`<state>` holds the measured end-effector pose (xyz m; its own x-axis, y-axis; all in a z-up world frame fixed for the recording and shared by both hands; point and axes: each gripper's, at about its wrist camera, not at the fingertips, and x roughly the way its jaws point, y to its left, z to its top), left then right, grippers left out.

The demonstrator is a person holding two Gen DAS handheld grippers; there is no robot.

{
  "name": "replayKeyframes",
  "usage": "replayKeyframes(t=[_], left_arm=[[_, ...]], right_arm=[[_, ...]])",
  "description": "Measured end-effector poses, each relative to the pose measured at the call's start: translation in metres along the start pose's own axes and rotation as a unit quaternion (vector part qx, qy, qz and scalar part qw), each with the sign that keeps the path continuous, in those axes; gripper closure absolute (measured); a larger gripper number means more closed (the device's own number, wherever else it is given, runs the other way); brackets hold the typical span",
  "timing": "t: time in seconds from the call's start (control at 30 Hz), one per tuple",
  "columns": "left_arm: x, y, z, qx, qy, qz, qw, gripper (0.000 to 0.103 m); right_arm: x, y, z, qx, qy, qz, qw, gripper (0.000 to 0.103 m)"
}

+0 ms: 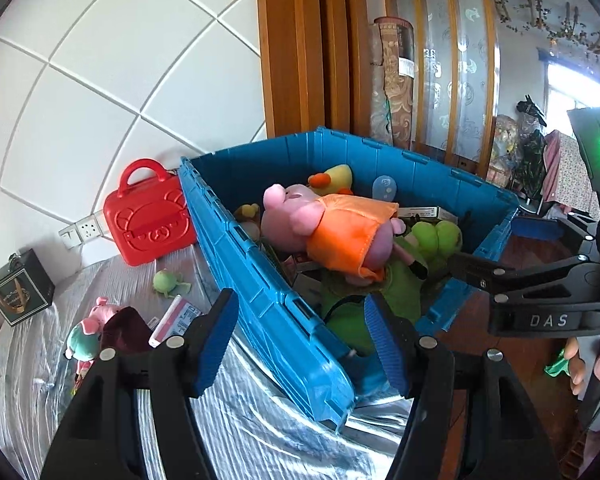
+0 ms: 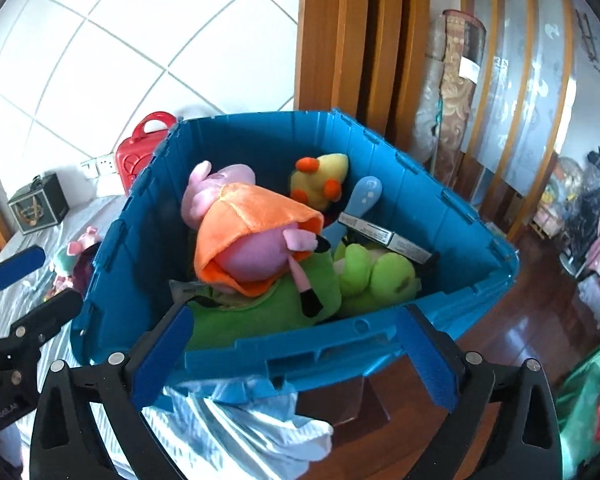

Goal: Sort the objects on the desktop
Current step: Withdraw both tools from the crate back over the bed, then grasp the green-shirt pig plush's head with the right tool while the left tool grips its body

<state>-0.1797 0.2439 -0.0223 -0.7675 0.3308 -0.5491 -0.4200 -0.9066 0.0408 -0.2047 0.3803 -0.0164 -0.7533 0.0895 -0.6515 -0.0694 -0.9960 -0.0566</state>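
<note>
A blue crate stands on the table, filled with soft toys. On top lies a pink pig plush in an orange dress, with a green frog plush and a yellow duck around it. My left gripper hovers open over the crate's near corner, and nothing is pinched between its blue pads. My right gripper stands wide open at the crate's near wall, holding nothing. One of its fingers reaches over the crate's right rim.
On the silver-grey table cover, left of the crate, lie a red toy case, a small green toy, a pink packet, a small pig doll and a dark box. The wood floor lies to the right.
</note>
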Motion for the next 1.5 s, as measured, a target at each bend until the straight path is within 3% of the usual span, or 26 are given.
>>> replayKeyframes(t=[0.2, 0.4, 0.67, 0.83, 1.0, 1.23, 1.5], left_arm=[[-0.025, 0.005, -0.01, -0.015, -0.025, 0.018, 0.9994, 0.037], [-0.045, 0.027, -0.026, -0.035, -0.031, 0.054, 0.9975, 0.037], [-0.069, 0.087, -0.05, -0.08, -0.038, 0.093, 0.9917, 0.037], [-0.08, 0.147, -0.077, -0.103, -0.029, 0.112, 0.9879, 0.037], [-0.089, 0.225, -0.117, -0.125, -0.009, 0.141, 0.9819, 0.037], [-0.094, 0.348, -0.177, -0.139, 0.042, 0.184, 0.9722, 0.037], [-0.075, 0.42, -0.219, -0.181, 0.089, 0.168, 0.965, 0.037]], right_arm=[[-0.018, 0.008, -0.013, -0.012, -0.021, 0.014, 1.0, 0.0], [-0.034, 0.04, -0.02, -0.028, -0.044, 0.056, 0.997, 0.0], [-0.053, 0.107, -0.018, -0.063, -0.078, 0.104, 0.99, 0.0], [-0.053, 0.161, -0.02, -0.073, -0.089, 0.131, 0.985, 0.0], [-0.036, 0.224, -0.022, -0.07, -0.064, 0.152, 0.984, 0.0], [0.01, 0.317, -0.031, -0.047, 0.002, 0.167, 0.985, 0.0], [0.05, 0.373, -0.051, -0.054, 0.069, 0.158, 0.984, 0.0]])
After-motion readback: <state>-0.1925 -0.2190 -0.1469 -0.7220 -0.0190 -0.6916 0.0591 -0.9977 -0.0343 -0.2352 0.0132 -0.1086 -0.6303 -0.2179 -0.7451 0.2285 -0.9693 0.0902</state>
